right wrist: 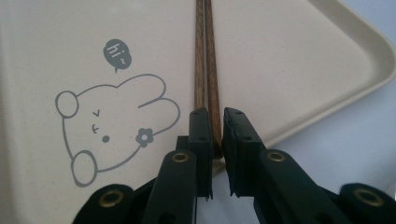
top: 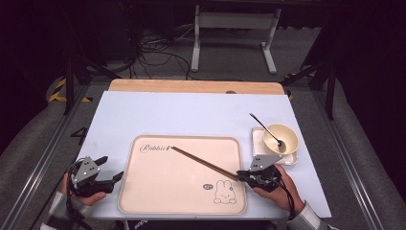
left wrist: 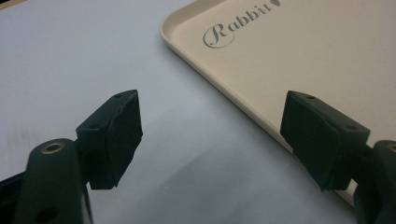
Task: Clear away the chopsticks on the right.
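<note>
A pair of brown wooden chopsticks (top: 203,163) (right wrist: 205,56) lies slantwise across the beige rabbit tray (top: 163,187) (right wrist: 289,56), tips toward the "Rabbit" lettering. My right gripper (top: 241,176) (right wrist: 217,114) rests at the tray's right front edge. The thick ends of the chopsticks sit in the narrow gap between its jaws, and a thin slit shows beside the right pad, so the pads do not press. Wide open and holding nothing, my left gripper (top: 111,167) (left wrist: 210,116) sits on the pale sheet just left of the tray (left wrist: 289,56).
A cream bowl (top: 282,136) with a dark spoon (top: 265,127) in it stands on a small white dish (top: 258,139), right of the tray and just beyond my right gripper. The pale blue sheet (top: 191,110) covers the table behind the tray.
</note>
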`<move>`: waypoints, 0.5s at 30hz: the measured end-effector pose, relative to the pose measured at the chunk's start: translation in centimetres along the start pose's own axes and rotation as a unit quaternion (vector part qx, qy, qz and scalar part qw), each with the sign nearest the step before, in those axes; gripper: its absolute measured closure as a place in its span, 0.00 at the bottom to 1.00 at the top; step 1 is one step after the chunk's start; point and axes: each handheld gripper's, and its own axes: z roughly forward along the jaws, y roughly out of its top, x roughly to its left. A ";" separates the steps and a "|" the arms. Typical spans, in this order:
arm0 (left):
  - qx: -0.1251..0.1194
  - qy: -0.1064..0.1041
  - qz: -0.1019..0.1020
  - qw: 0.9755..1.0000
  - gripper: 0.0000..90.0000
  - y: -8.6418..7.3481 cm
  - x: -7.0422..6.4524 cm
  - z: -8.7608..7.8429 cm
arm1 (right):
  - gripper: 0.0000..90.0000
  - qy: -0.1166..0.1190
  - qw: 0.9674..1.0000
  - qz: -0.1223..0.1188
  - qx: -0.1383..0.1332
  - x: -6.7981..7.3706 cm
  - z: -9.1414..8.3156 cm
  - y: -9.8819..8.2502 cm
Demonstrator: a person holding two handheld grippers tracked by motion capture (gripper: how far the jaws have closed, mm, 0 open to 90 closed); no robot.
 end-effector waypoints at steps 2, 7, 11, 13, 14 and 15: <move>0.000 0.000 0.000 1.000 0.24 0.0 0.0 0.0 | 0.88 -0.003 1.000 0.002 -0.004 0.0 -0.1 0.1; 0.003 0.002 -0.002 1.000 0.24 0.0 0.1 0.1 | 0.87 -0.004 1.000 0.005 -0.016 -0.1 -0.4 0.1; 0.001 0.004 -0.002 1.000 0.24 0.0 0.1 0.0 | 0.86 -0.012 1.000 0.003 -0.024 -0.1 -0.7 0.3; 0.000 0.004 -0.003 1.000 0.24 0.0 0.1 0.0 | 0.86 -0.013 1.000 0.003 -0.026 -0.1 -0.8 0.3; 0.000 0.005 -0.003 1.000 0.24 0.0 0.0 0.0 | 0.85 -0.014 1.000 0.004 -0.027 -0.1 -0.9 0.3; 0.001 0.005 -0.006 1.000 0.24 0.1 0.0 0.0 | 0.84 -0.017 0.999 0.004 -0.029 -0.2 -1.0 0.3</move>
